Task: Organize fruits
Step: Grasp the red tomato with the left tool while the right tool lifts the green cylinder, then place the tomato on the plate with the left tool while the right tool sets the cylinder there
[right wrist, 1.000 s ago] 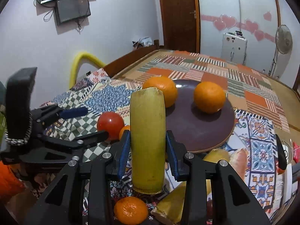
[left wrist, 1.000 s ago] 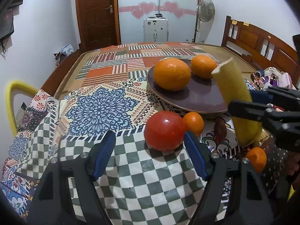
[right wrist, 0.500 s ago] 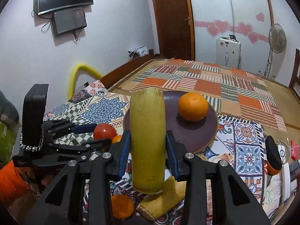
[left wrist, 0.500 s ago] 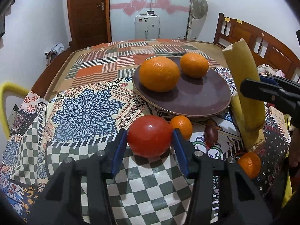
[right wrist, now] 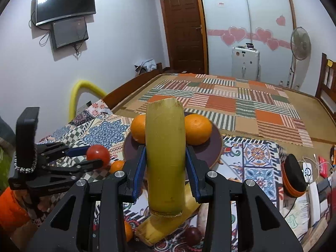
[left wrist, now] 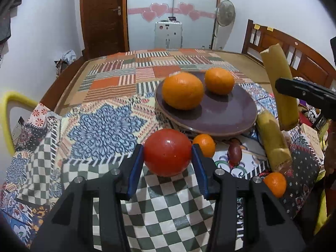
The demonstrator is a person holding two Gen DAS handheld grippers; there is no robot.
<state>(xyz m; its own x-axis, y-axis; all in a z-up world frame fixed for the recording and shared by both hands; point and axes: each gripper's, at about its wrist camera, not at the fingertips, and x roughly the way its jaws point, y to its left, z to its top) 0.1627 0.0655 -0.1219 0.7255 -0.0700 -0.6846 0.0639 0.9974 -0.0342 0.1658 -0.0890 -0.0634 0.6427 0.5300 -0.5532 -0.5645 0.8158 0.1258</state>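
Observation:
A red tomato (left wrist: 168,152) rests on the checked cloth between the blue pads of my left gripper (left wrist: 168,161). Its jaws are closing and both pads touch the tomato's sides; the right wrist view shows the same tomato (right wrist: 98,153) in that gripper (right wrist: 92,157). My right gripper (right wrist: 166,168) is shut on an upright yellow-green sugarcane piece (right wrist: 164,147), held above the table to the right of the plate. A dark purple plate (left wrist: 231,115) carries a large orange (left wrist: 182,90) and a smaller orange (left wrist: 219,80).
A second cane piece (left wrist: 273,140) lies beside the plate. Two small mandarins (left wrist: 204,145) (left wrist: 275,183) and a dark red fruit (left wrist: 235,152) sit on the cloth. Clutter lines the table's right edge (right wrist: 294,176). A wooden bench (left wrist: 294,58) stands at the right.
My left gripper's jaws came in from wide apart until the pads met the tomato. The right gripper carried the cane piece a little higher and nearer the plate.

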